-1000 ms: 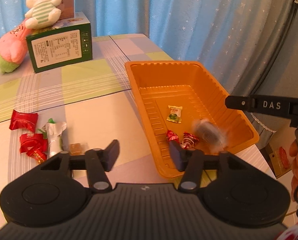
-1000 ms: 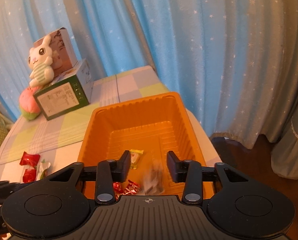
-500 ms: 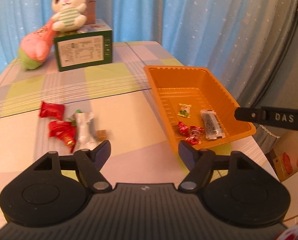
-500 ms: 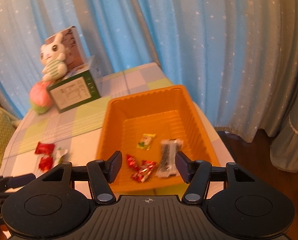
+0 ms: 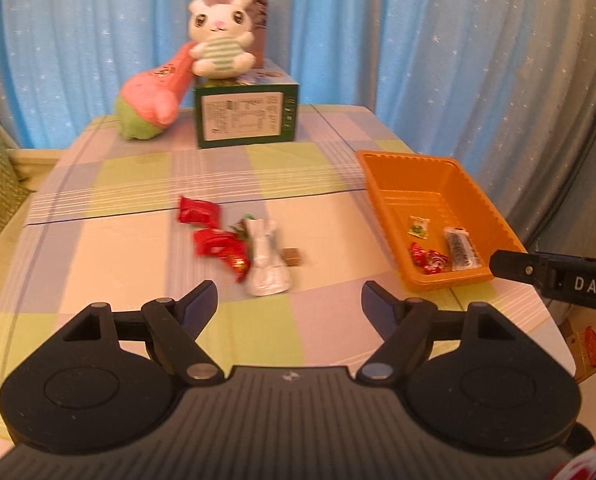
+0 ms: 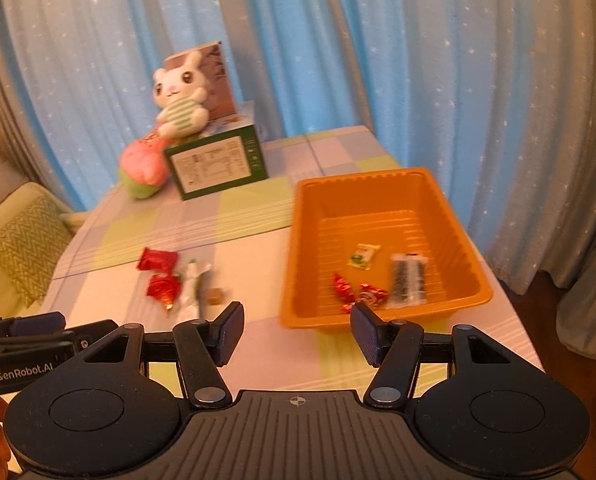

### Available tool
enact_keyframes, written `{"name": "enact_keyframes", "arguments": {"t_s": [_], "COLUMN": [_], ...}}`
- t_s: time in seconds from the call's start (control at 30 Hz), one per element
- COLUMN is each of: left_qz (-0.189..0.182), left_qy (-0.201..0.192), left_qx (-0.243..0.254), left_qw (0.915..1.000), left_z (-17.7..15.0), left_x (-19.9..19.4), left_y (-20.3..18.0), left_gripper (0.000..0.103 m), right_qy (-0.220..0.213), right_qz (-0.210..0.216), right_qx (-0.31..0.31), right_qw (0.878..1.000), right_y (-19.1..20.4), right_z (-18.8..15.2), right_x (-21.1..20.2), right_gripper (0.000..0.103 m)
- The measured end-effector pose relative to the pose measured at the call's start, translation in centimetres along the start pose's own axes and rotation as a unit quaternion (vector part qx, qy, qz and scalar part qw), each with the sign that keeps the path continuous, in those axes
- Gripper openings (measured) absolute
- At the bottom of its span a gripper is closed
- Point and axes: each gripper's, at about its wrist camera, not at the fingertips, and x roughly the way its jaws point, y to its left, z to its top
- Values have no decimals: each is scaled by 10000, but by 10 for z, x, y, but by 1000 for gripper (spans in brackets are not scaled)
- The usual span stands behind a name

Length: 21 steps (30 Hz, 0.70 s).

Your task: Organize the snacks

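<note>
Table (image 5: 110,248): orange tray (image 5: 382,172) at right edge, holding four sweets. Loose pile mid-table: white packet (image 5: 264,264), long axis running away from the near edge, red wrappers (image 5: 214,242) beside it. Left claw (image 5: 288,300) empty, jaws opening, packet straight ahead, nearer. Right claw (image 6: 296,334) spread, empty, facing tray's near corner. Brown sweet (image 5: 293,257) blurred.

L tongs (image 5: 289,298) opening, R tongs (image 6: 297,330) open, empty

tray (image 6: 450,216): orange, lying on counter's right edge | in tray: green sweet (image 6: 363,256), two red sweets (image 6: 358,294), dark bar (image 6: 408,278) lying flat | loose left of tray: red packs (image 5: 208,228), white pack (image 5: 264,258), brown cube (image 5: 293,256)
</note>
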Motion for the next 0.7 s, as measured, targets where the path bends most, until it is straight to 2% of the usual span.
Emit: {"name": "enact_keyframes", "arguments": {"t_s": [0.3,0.7], "left_qz": [209,353], "left_qy": [-75,-98], "left_qx": [-205,-286], "left_qw": [9995,9989], "left_z": [-9,-14], "left_x": [-22,-24], "left_y": [30,47], "left_gripper": [80,80], "right_qy": [40,126], "right_qz": [189,249], "right_qx": [-203,-331], "right_qw": [9996,9991], "right_y": [31,49], "right_z": [-7,-13], "right_x": [-5,2], "right_gripper": [59,59]}}
